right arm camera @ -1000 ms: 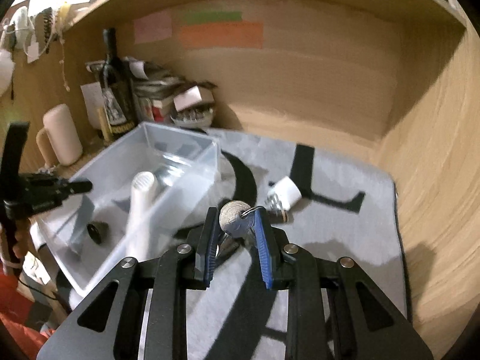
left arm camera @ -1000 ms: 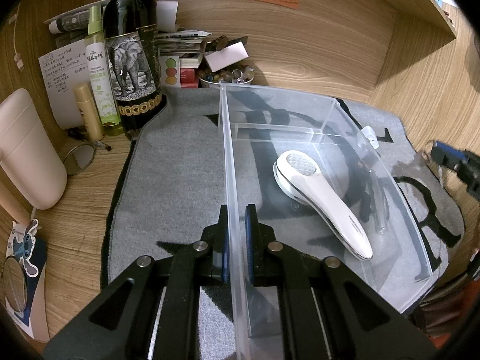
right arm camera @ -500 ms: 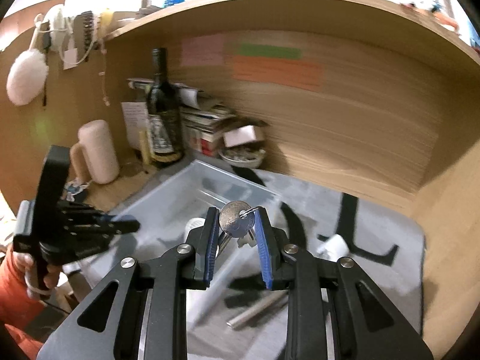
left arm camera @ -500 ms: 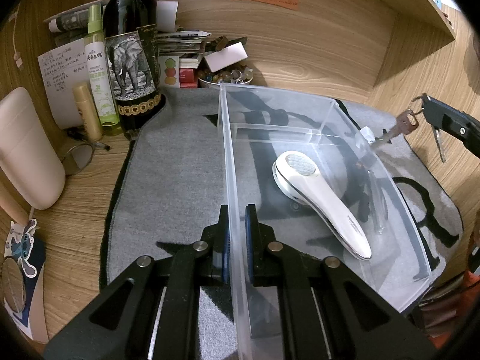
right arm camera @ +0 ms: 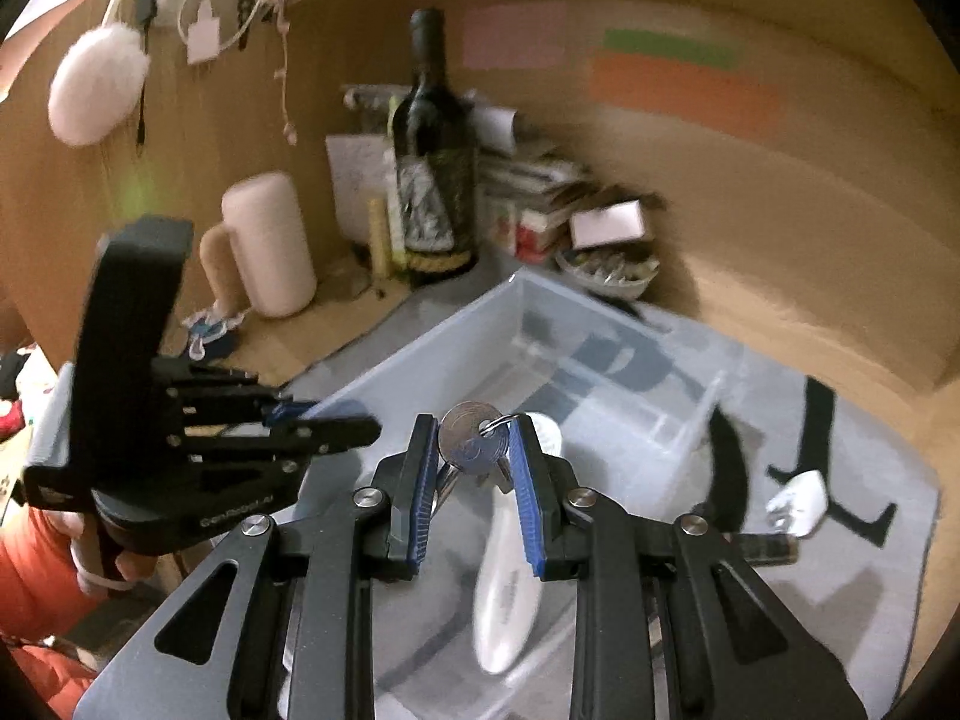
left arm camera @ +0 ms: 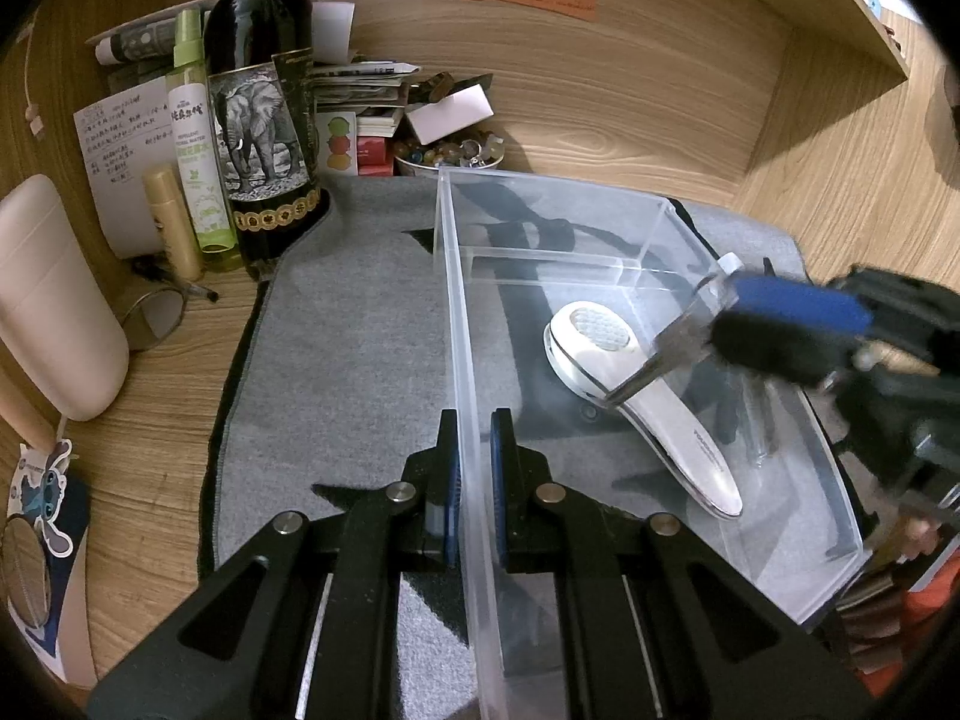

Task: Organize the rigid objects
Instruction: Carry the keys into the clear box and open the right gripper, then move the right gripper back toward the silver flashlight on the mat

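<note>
A clear plastic bin [left arm camera: 462, 300] stands on the grey mat [left arm camera: 348, 330]. My left gripper [left arm camera: 474, 420] is shut on its near side wall. A white handheld device [left arm camera: 636, 396] lies inside the bin. My right gripper [right arm camera: 474, 426] is shut on a bunch of keys [right arm camera: 468, 444] and hangs above the bin [right arm camera: 420, 354], over the white device [right arm camera: 504, 600]. In the left wrist view the right gripper [left arm camera: 720, 321] comes in from the right with the keys [left arm camera: 660, 360] dangling over the device. The left gripper [right arm camera: 342, 417] shows at the bin's left wall.
A wine bottle [left arm camera: 264, 90], a spray bottle [left arm camera: 192, 138], a beige container [left arm camera: 48, 300], stacked papers and a bowl of beads [left arm camera: 450, 150] crowd the back left. On the mat right of the bin lie a small white object [right arm camera: 798, 498] and a dark cylinder [right arm camera: 762, 546].
My right gripper has carried the keys leftward from above the mat to above the bin. The left gripper has kept still on the bin wall.
</note>
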Demonstrator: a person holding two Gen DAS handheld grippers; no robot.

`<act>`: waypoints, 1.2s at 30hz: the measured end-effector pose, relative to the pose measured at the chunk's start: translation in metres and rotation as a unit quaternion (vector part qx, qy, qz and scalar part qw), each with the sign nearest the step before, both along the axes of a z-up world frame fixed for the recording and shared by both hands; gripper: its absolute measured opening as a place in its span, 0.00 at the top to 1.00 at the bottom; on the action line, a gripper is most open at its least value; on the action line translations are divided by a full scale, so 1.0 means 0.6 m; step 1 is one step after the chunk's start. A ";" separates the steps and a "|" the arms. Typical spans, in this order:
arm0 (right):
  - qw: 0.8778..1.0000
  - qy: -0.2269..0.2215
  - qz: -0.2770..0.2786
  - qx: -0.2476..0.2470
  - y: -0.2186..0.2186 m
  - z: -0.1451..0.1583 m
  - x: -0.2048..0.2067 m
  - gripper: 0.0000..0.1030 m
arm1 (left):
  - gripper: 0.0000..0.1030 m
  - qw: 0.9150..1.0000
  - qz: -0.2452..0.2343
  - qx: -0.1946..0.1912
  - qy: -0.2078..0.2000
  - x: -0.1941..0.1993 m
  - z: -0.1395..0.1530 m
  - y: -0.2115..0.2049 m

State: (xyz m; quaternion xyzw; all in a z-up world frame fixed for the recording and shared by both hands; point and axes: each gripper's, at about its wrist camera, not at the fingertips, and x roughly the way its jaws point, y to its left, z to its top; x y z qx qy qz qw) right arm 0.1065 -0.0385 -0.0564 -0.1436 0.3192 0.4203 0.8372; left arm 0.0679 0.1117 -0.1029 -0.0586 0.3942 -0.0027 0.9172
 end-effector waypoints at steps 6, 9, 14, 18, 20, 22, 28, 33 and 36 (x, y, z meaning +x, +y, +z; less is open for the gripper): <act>0.999 0.028 0.015 -0.034 0.024 -0.038 0.007 0.79 | 0.93 1.000 0.000 -0.001 0.000 -0.001 0.000 0.001; 0.998 0.035 0.019 -0.043 0.027 -0.046 0.008 0.79 | 0.93 1.000 0.000 0.000 -0.001 -0.001 -0.001 0.001; 0.998 0.037 0.019 -0.055 0.026 -0.053 0.008 0.79 | 0.93 1.000 0.000 -0.001 -0.001 -0.001 -0.001 0.001; 0.998 0.042 0.014 -0.054 0.022 -0.053 0.008 0.78 | 0.93 1.000 0.000 -0.001 -0.001 -0.001 -0.001 0.002; 0.998 0.043 0.010 -0.051 0.018 -0.051 0.009 0.78 | 0.93 1.000 0.000 -0.001 -0.001 -0.001 -0.001 0.002; 0.998 0.041 0.006 -0.048 0.013 -0.047 0.008 0.71 | 0.93 1.000 0.000 -0.001 -0.001 -0.001 -0.001 0.002; 0.999 0.021 -0.015 -0.035 -0.008 -0.025 0.005 0.50 | 0.93 1.000 0.000 -0.001 -0.001 -0.001 -0.001 0.002; 0.999 0.002 -0.042 -0.024 -0.031 -0.005 0.009 0.34 | 0.93 1.000 -0.001 -0.001 -0.001 -0.001 -0.001 0.003; 0.998 -0.009 -0.061 -0.016 -0.048 0.007 0.013 0.30 | 0.93 1.000 -0.001 -0.001 -0.001 -0.001 -0.001 0.003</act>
